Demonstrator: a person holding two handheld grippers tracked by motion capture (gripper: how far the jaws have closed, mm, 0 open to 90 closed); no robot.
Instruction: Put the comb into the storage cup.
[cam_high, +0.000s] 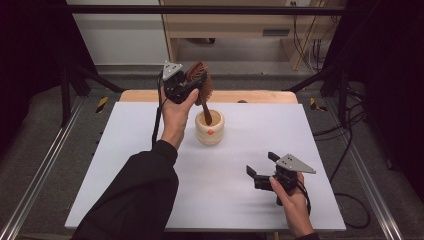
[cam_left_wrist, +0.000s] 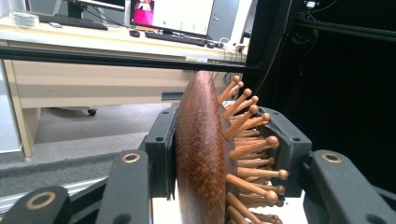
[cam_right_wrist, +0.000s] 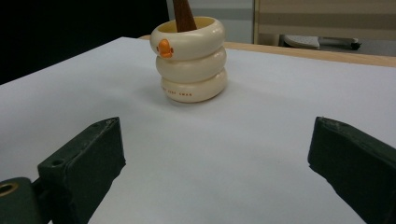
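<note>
A brown wooden hairbrush (cam_high: 202, 86) stands upright with its handle down inside a cream ringed cup (cam_high: 209, 128) that bears a small orange mark. My left gripper (cam_high: 192, 82) is shut on the brush head; in the left gripper view the pads press on the brush's back (cam_left_wrist: 200, 154) and its wooden bristles. The cup (cam_right_wrist: 191, 58) sits on the white sheet (cam_high: 150, 150), with the brush handle (cam_right_wrist: 183, 15) rising out of it. My right gripper (cam_high: 261, 165) rests low near the front right, open and holding nothing, pointing towards the cup.
The white sheet covers a wooden table whose far edge (cam_high: 260, 96) shows behind the cup. Black frame rails (cam_high: 200, 9) stand around the table, and cables (cam_high: 345, 150) trail on the floor at the right.
</note>
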